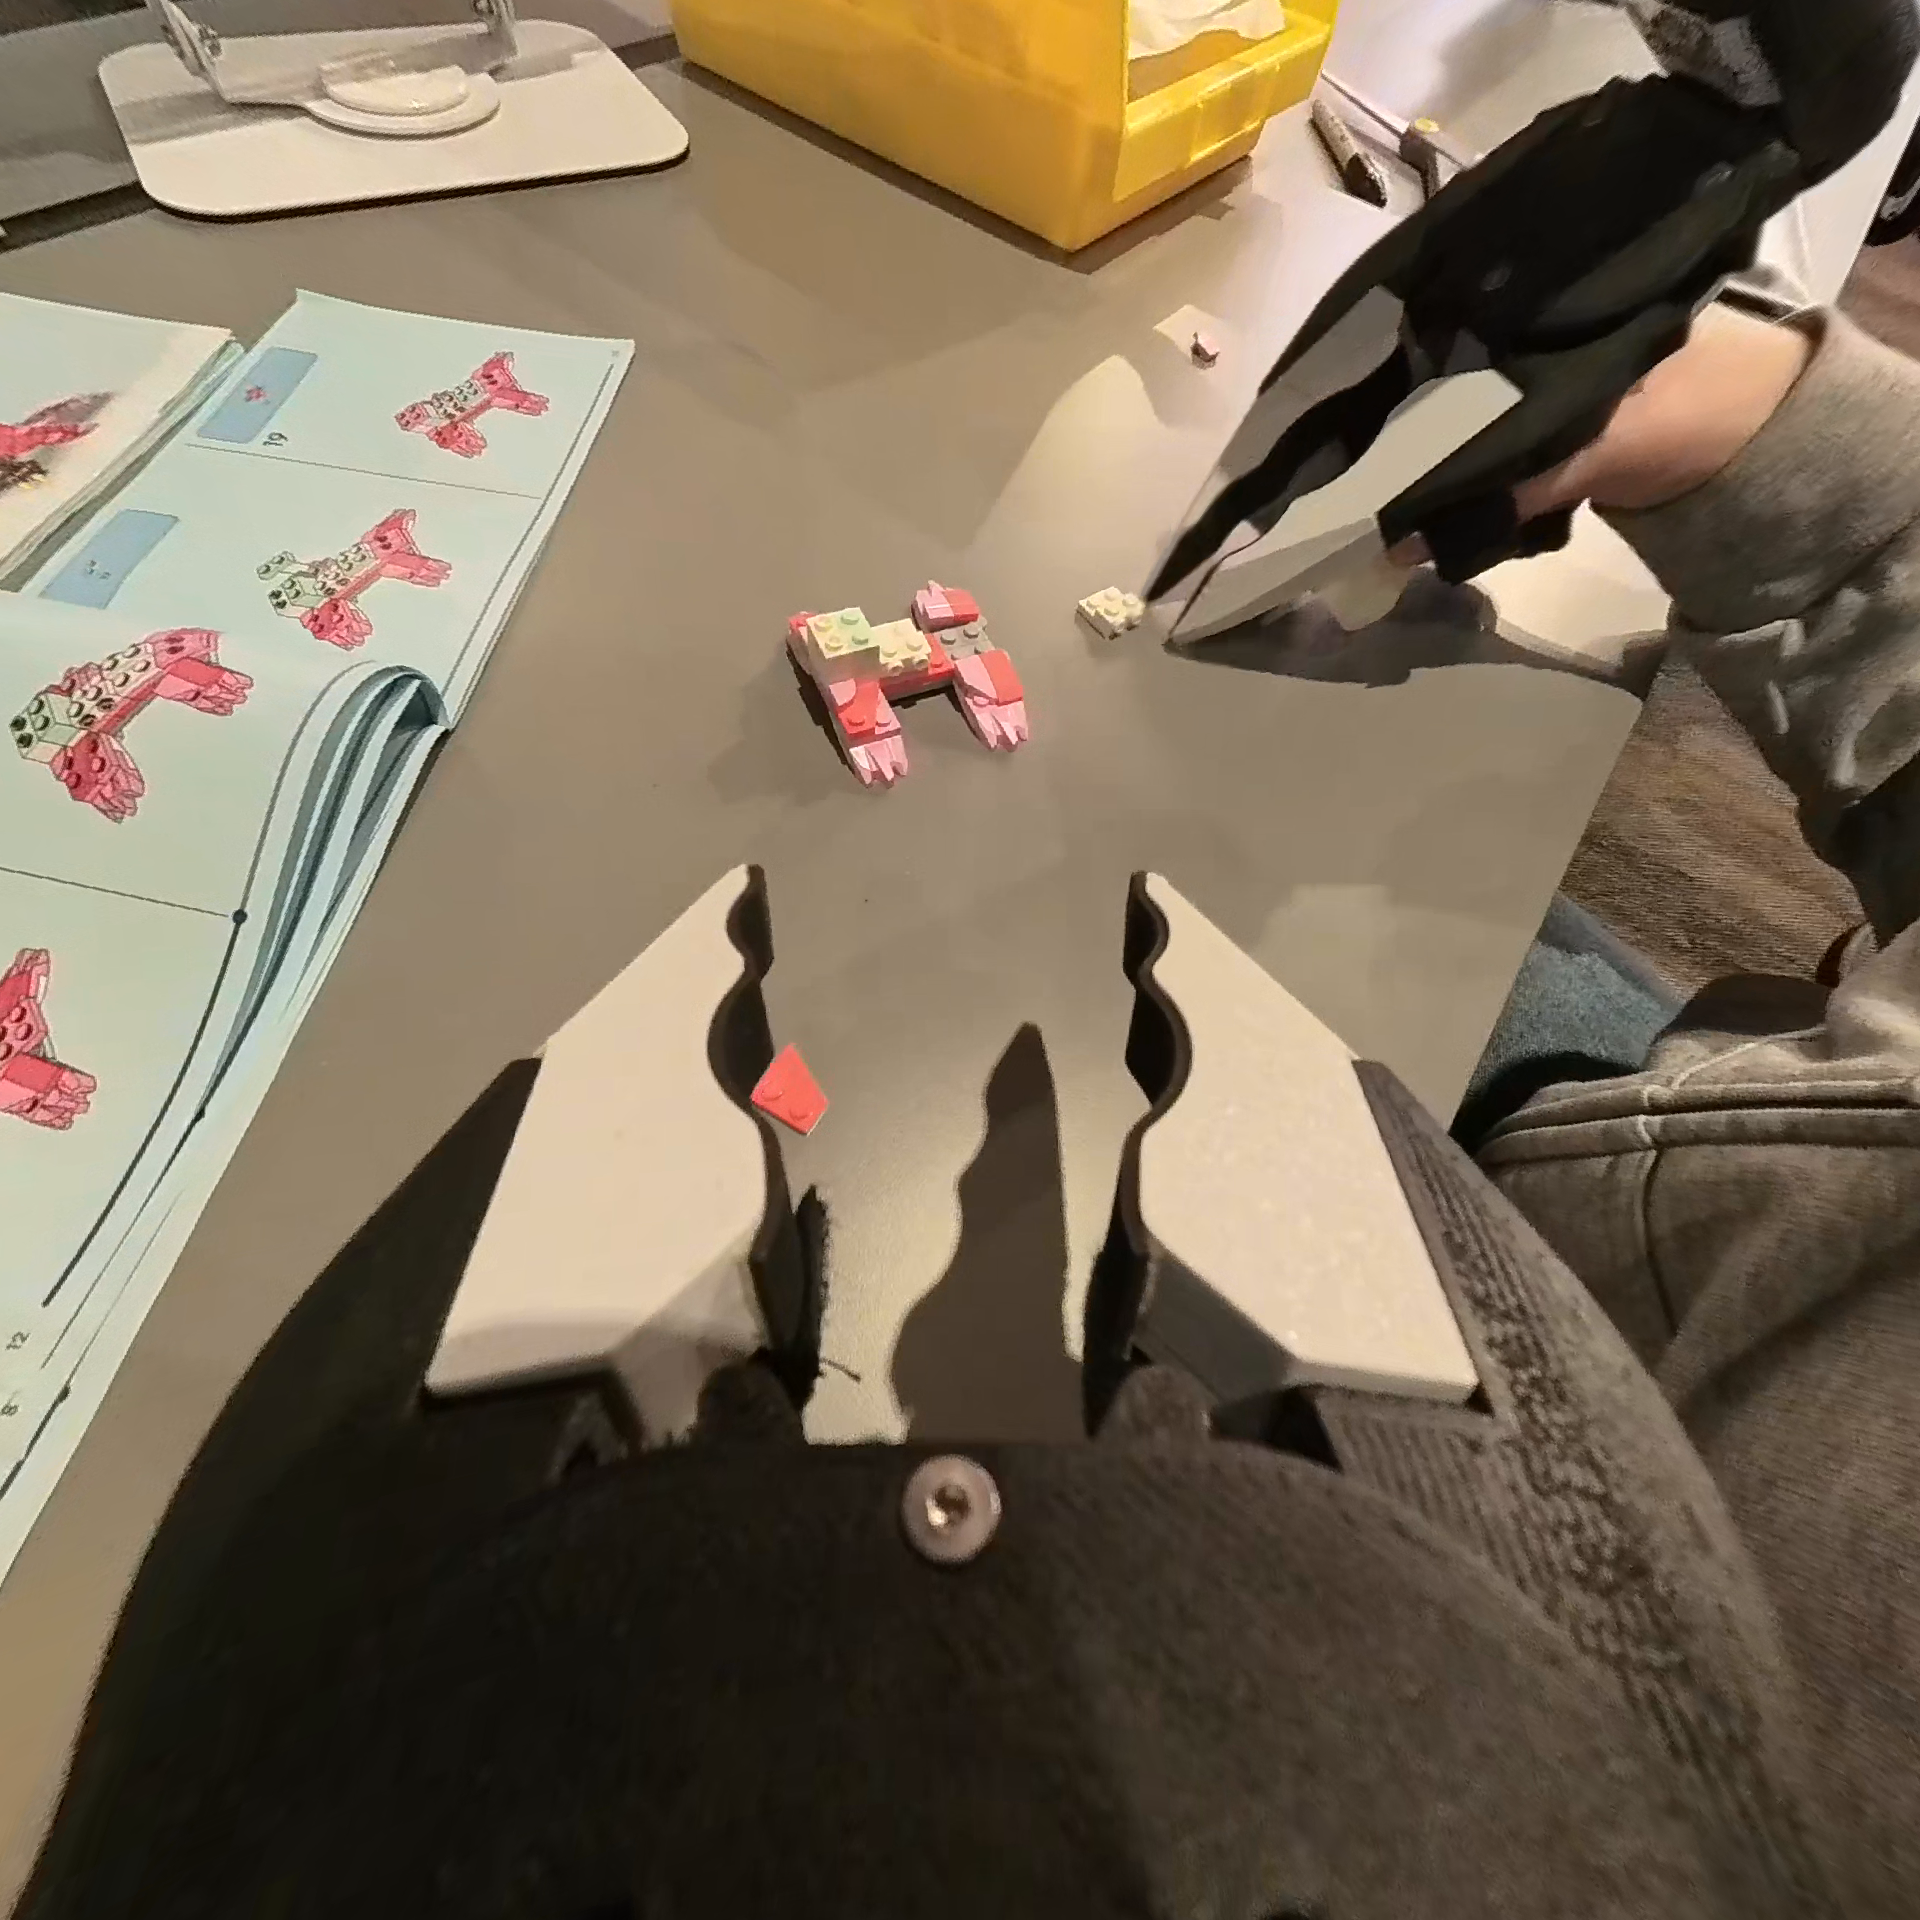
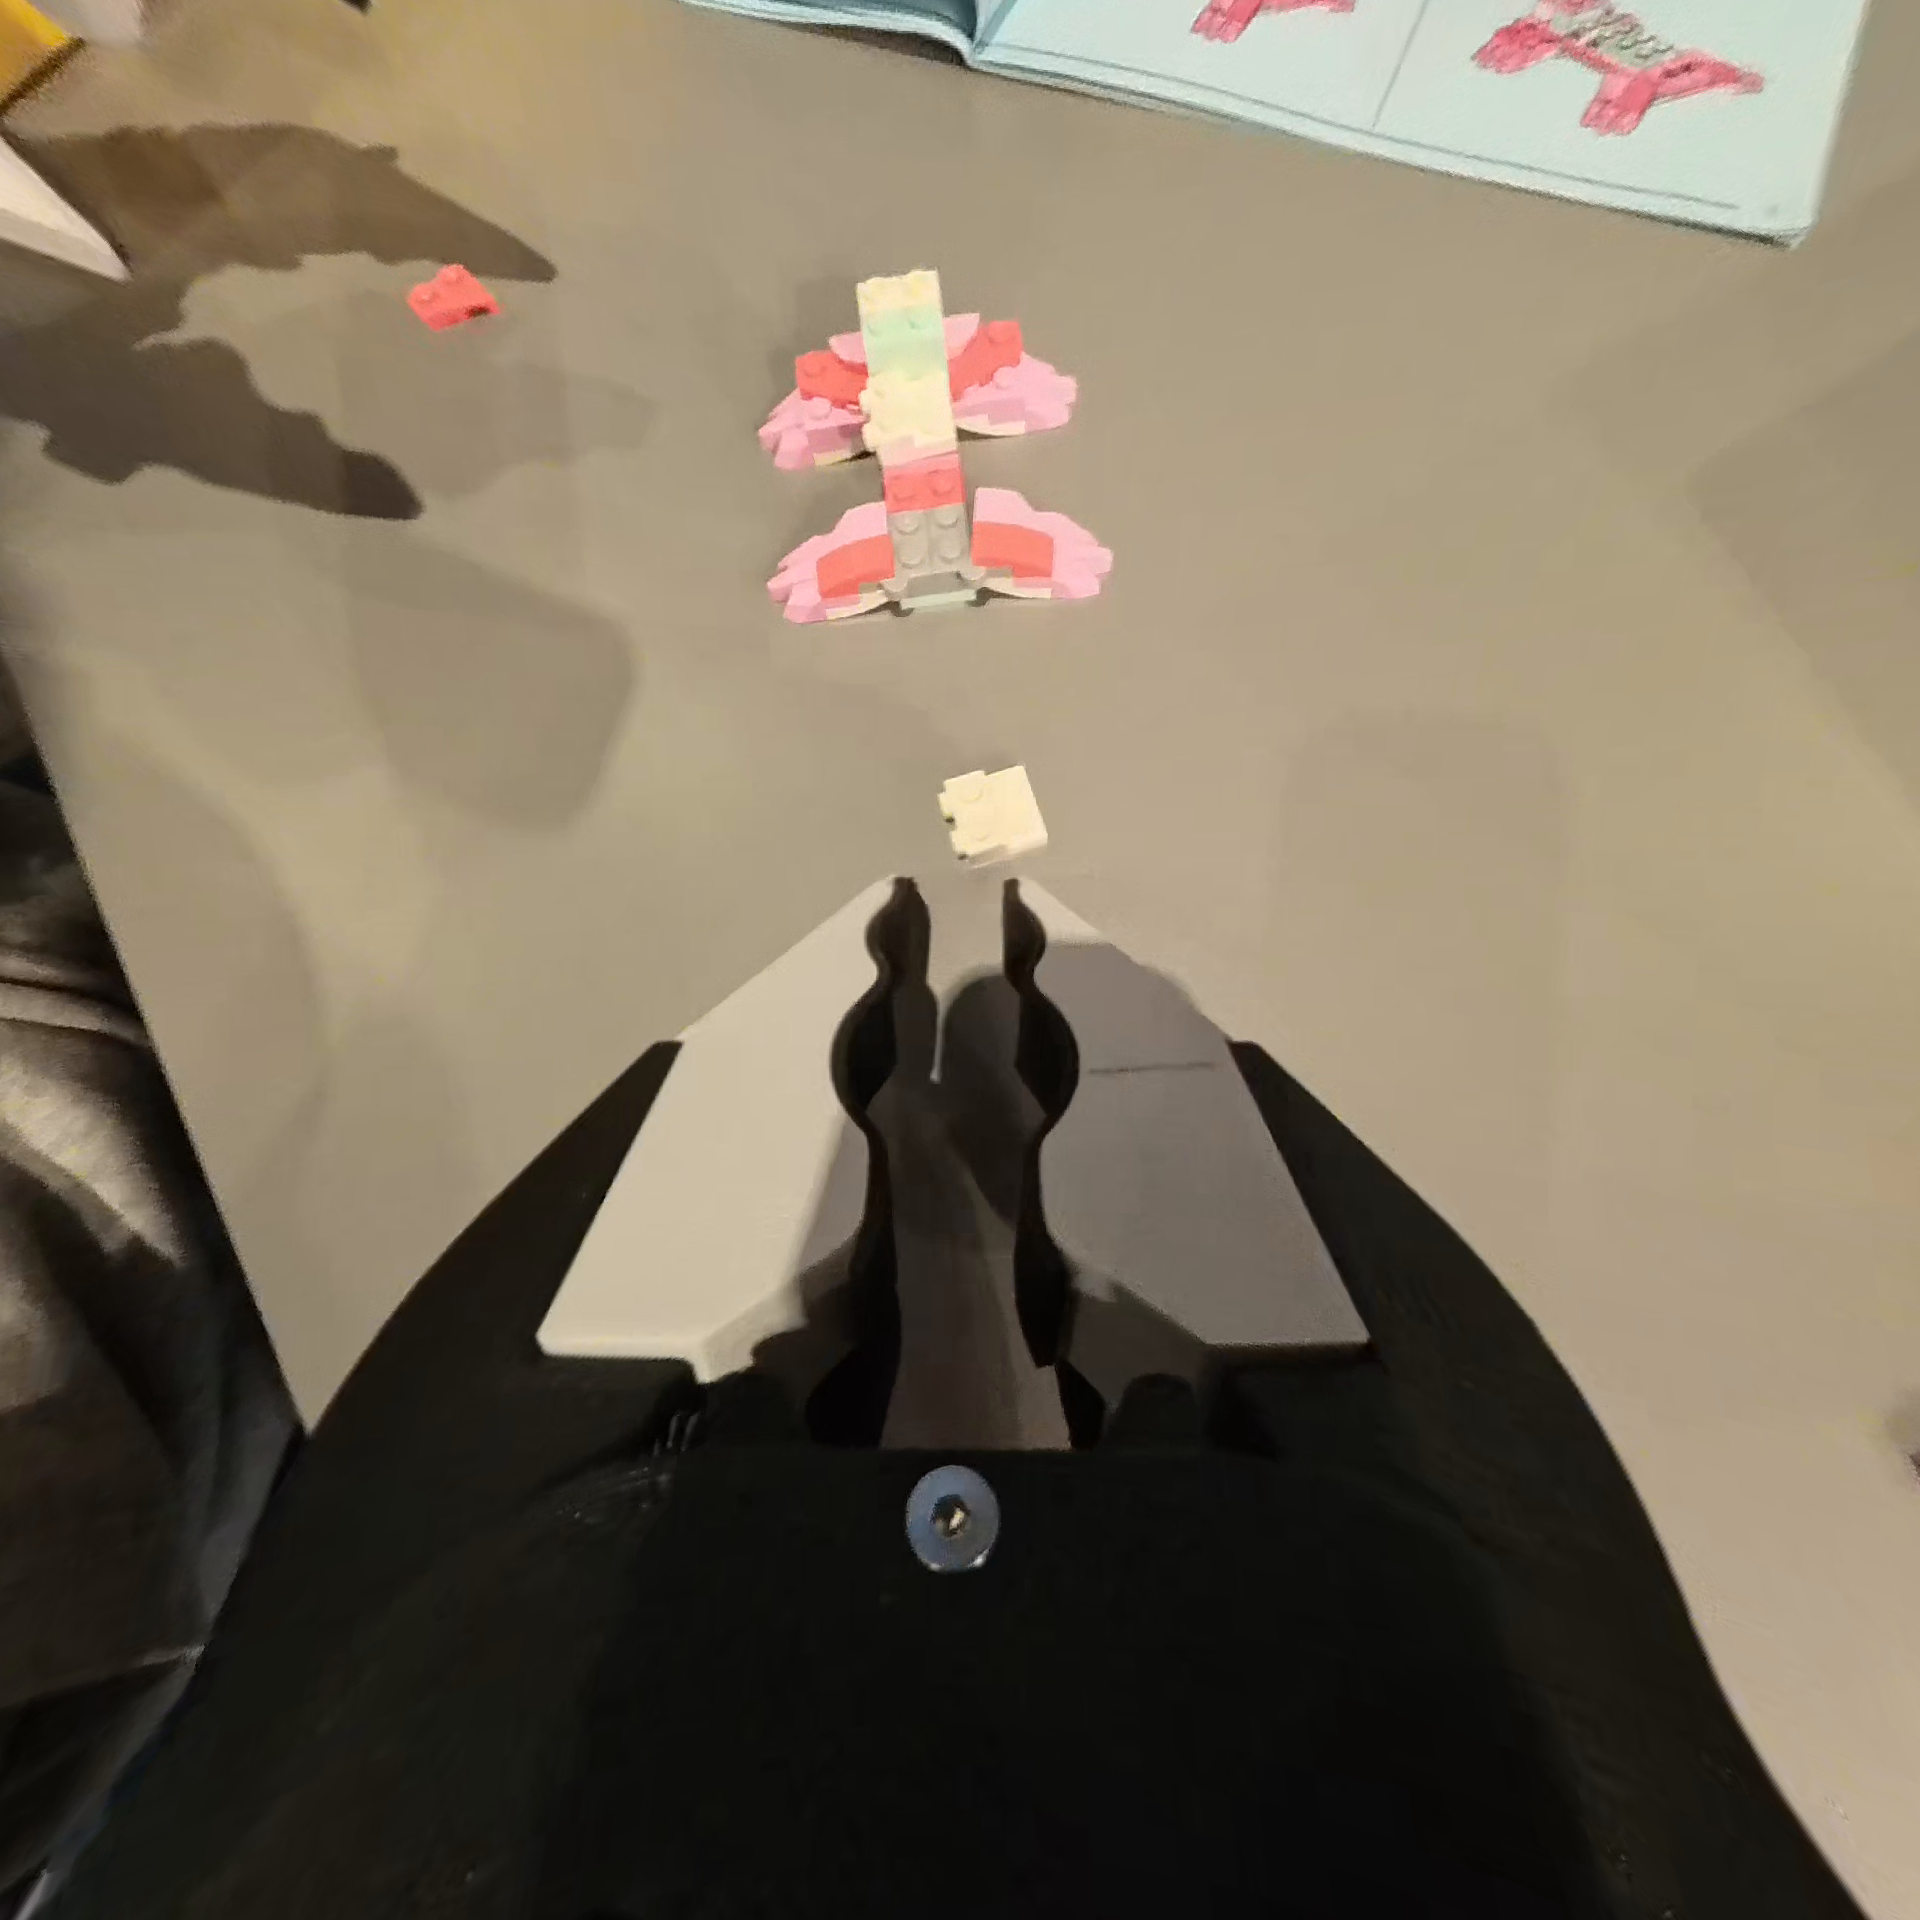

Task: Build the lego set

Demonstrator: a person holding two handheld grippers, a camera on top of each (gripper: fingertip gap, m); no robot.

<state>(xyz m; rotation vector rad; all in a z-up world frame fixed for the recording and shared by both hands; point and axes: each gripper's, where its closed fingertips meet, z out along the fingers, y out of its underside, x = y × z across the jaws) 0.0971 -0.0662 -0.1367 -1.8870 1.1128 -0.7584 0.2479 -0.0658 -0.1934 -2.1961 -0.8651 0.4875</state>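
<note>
So the half-built pink and red lego creature (image 1: 906, 681) is sitting on the grey table (image 1: 1039, 416), four clawed legs splayed out, with a cream, mint and grey strip of bricks running along its back; from the right wrist view you look straight down that spine (image 2: 914, 447). The left gripper (image 1: 945, 894) hangs above the near part of the table with its jaws spread wide and nothing between them; a small red plate (image 1: 790, 1089) lies on the table just under its left finger, not gripped. The right gripper (image 2: 956, 883) has its tips down by the table with only a narrow gap between them, holding nothing; a little cream brick (image 2: 992, 816) sits right in front of the tips, and in the left wrist view the tips (image 1: 1153, 608) look like they're touching or very nearly touching that brick (image 1: 1110, 611), can't say which. The instruction booklet (image 1: 312, 582) is open off to the left side of the model; a yellow bin (image 1: 987, 114) sits at the far edge, a white stand base (image 1: 416, 156) beside it, and a tiny dark piece (image 1: 1203, 348) lies alone near the bin.
</note>
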